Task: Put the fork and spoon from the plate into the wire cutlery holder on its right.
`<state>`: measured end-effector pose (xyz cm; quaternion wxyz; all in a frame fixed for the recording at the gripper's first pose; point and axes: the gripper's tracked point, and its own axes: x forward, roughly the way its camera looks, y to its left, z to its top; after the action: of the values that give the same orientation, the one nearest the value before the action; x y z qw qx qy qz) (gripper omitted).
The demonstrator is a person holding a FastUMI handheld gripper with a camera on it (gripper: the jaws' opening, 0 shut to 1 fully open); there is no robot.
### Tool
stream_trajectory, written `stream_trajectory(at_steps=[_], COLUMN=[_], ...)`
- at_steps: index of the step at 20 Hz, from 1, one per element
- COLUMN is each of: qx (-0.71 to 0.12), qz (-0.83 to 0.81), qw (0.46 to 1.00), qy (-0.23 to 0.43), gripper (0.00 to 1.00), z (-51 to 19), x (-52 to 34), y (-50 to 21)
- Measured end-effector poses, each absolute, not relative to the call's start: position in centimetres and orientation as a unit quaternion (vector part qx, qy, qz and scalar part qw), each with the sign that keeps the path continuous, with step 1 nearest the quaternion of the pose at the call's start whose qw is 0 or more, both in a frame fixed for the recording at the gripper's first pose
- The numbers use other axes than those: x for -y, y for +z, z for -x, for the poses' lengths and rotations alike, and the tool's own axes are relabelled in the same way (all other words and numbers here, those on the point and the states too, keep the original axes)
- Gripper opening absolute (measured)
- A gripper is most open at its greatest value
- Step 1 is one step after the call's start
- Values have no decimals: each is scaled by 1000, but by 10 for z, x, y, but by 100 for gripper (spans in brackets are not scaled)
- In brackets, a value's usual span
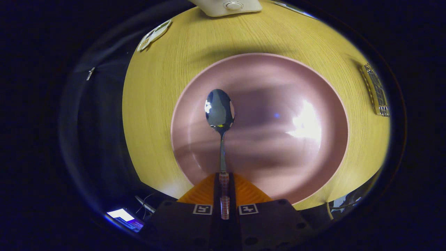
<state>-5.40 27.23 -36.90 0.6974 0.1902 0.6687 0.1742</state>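
Right, your gripper [223, 178] is clamped on the spoon [220, 115] handle, bowl out over the plate [313, 167]. Keep squeezing, swing right to the wire cutlery holder [377, 91], lower in gently.

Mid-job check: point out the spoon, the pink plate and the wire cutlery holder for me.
spoon [220, 111]: gripper view, on its bowl; the tool is shut on its handle.
pink plate [271, 87]: gripper view, on its bare inner surface.
wire cutlery holder [377, 89]: gripper view, on its mesh.
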Motion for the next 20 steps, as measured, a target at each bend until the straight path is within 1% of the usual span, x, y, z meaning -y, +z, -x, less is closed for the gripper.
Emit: stream_trajectory(at_steps=[1,2,5,8,10,13,14,18,20], qx=[-667,-669,-661,-647,-643,-658,-675,-750,-776], qz=[-193,-201,-220,-205,-166,-96,-69,11,46], qw=[695,687,677,678,688,692,683,622,597], qy=[186,199,239,283,293,280,268,223,198], gripper=[13,9,9,9,9,9,9,9,9], z=[55,55,59,56,47,29,28,28,25], x=[-272,-268,-247,-205,-158,-80,-51,34,61], y=[-367,-358,-322,-274,-248,-228,-227,-239,-245])
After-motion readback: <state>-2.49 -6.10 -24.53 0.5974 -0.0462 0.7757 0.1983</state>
